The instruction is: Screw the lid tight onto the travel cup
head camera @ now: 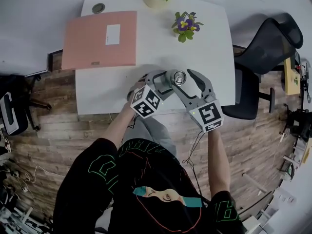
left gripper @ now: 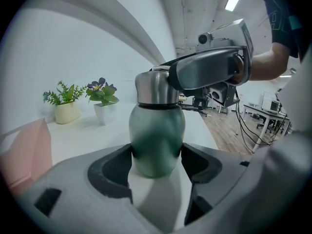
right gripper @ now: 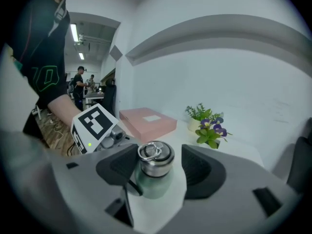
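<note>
Green cup upright on white worktop, steel lid on.
Clamped at the body by left claw; right claw spread loose around the lid, not gripping; likely needs more twisting.

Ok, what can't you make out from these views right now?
- Threads under the lid: hidden inside it in all views, so its tightness on the travel cup can't be judged.
- Cup body, head view: covered by left claw and right claw; only the lid top shows.
- Label on pink folder, head view: print too small.
- Round thing at table corner, head view: too small to identify.
</note>
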Available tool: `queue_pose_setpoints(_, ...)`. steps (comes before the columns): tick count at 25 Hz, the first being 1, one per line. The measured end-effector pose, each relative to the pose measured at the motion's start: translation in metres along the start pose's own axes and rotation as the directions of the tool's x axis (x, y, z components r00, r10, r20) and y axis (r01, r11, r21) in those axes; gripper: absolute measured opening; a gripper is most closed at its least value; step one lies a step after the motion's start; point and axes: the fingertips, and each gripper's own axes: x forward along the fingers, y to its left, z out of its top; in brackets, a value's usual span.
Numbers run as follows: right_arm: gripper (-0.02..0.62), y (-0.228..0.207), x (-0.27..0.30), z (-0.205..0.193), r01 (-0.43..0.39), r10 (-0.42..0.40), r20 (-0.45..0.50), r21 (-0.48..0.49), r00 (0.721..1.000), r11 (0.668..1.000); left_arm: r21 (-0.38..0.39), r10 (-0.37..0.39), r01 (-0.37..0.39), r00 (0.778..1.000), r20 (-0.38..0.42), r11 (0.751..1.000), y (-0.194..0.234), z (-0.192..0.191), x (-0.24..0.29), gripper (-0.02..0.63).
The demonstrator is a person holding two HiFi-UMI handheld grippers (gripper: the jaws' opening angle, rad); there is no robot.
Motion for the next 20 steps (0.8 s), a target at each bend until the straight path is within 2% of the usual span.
queue_pose_setpoints(7,0.287,0.0029,0.0000,0.0044,-0.213,0.212,-0.014,-0.031,0.977,0.977,0.000,-0.005,0.005,1.000,-0.001,1.000,-0.0004,0.0009,0.0004,0.328)
queue_pose_setpoints(12,0.276,0.0028,0.0021,0.0096,-0.309,0.309,0.011,-0.008,0.951,0.951,0.000,-0.006,0.006,1.000,-0.001,1.000,-0.0002,0.0003,0.0008,0.328)
queue_pose_setpoints(16,0.255,0.0028,0.0035,0.0080,-0.347,0.346,0.036,0.042,0.938,0.937,0.001,-0.009,0.009,1.000,-0.001,1.000,0.0004,-0.0003,0.0012,0.328)
queue_pose_setpoints(20,0.255,0.0023,0.0037,0.0086,-0.324,0.322,0.050,0.063,0.946,0.944,0.003,-0.006,0.006,1.000,-0.002,1.000,0.0005,-0.0005,0.0010,0.328)
